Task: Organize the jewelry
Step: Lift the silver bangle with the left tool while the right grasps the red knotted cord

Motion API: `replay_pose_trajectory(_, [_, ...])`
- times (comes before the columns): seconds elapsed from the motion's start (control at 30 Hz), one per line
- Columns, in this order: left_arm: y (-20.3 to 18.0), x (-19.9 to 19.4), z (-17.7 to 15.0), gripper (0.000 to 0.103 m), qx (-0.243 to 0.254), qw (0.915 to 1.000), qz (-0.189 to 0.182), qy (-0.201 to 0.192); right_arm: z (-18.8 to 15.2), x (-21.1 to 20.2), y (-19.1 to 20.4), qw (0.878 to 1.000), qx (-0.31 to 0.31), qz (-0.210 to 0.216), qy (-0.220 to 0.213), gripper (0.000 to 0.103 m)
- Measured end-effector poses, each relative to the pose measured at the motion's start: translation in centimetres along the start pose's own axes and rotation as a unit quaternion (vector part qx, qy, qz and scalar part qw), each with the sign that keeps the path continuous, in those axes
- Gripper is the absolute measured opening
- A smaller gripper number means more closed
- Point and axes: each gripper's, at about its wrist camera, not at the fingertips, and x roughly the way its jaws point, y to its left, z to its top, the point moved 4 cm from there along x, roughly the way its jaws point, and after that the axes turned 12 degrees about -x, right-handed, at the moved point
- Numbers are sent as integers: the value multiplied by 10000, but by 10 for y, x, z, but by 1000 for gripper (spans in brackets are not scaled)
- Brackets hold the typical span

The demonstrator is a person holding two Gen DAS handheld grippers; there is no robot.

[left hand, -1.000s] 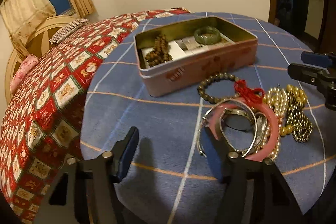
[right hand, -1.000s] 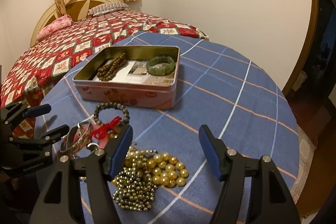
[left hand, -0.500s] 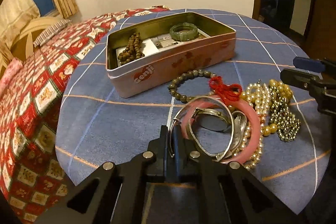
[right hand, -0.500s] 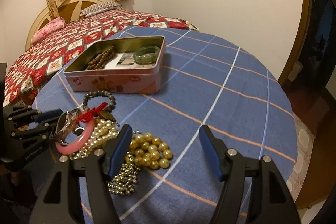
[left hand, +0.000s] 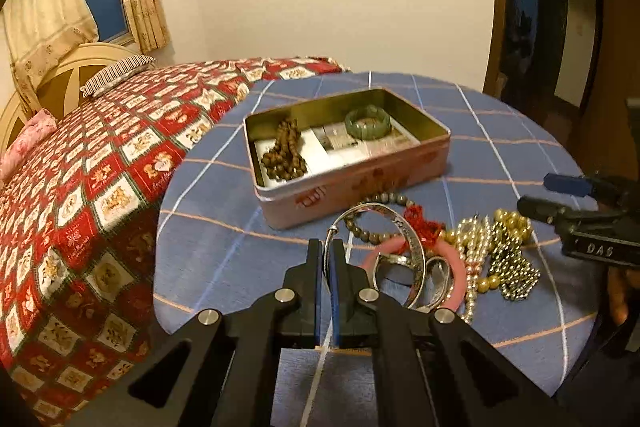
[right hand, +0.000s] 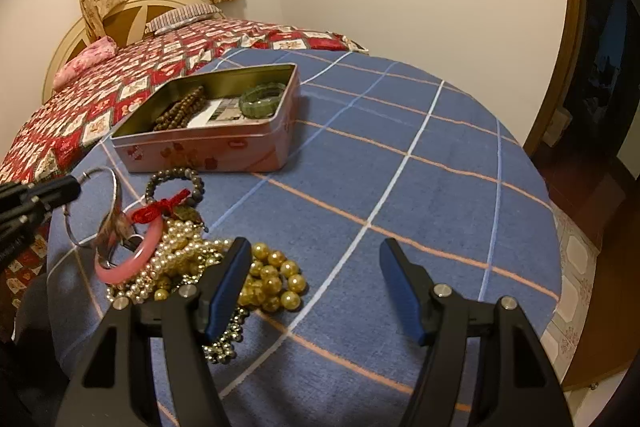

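Silver is what we have in the left tool (left hand: pixel 328 247) from the left wrist view: a thin silver bangle (left hand: pixel 400 227) is clamped between its 2 pads, tilted up off the blue checked counter (left hand: pixel 208 235). Just right of it lie the pink bangle (left hand: pixel 460 271), the grey bead bracelet (left hand: pixel 372 235) with its red tassel (left hand: pixel 424 227), the pearl strand (left hand: pixel 472 255) and the gold beads (left hand: pixel 512 251), all heaped together. Beyond them, further away, stands the open pink tin (left hand: pixel 360 187), already holding a brown bead string (left hand: pixel 284 155) and a green bangle (left hand: pixel 367 123). At the right edge we see the right tool (left hand: pixel 560 197).

From the right wrist view, our right tool's 2 blue pads (right hand: pixel 228 287) stand well apart with nothing between them, hovering over the near edge of the gold beads. The left tool comes in from the left edge, the silver bangle hanging from its tip, its lower end down among the pile.

We judge the job as partly done: 2 pieces are in the tin, 1 is lifted, and about 4 or more wait on the counter.
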Motion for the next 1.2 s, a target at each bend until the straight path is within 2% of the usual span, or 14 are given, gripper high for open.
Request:
replay_pose_trajectory(0.2, [6,-8,7,2,-49,9998,80,-160,10,0,18,9995,-210,217,-22,69])
replay_pose_trajectory(0.37, [18,-2,8,2,-191,9995,211,-126,27,3,40,9978,-453,477,-99,69])
replay_pose_trajectory(0.63, [38,3,11,2,-442,9985,296,-102,45,24,70,9935,-812,792,83,69])
replay_pose_trajectory(0.83, [43,8,10,2,-531,9981,294,-78,51,34,82,9916,-863,937,212,65])
replay_pose_trajectory(0.97, [43,10,8,2,-511,9983,269,-35,51,43,89,9893,-918,1057,401,55])
replay_pose_trajectory(1.13, [45,9,8,3,-560,9981,270,-24,49,51,90,9866,-833,1294,548,32])
replay_pose_trajectory(1.2, [46,9,8,3,-572,9980,266,-30,49,50,93,9853,-873,1364,546,18])
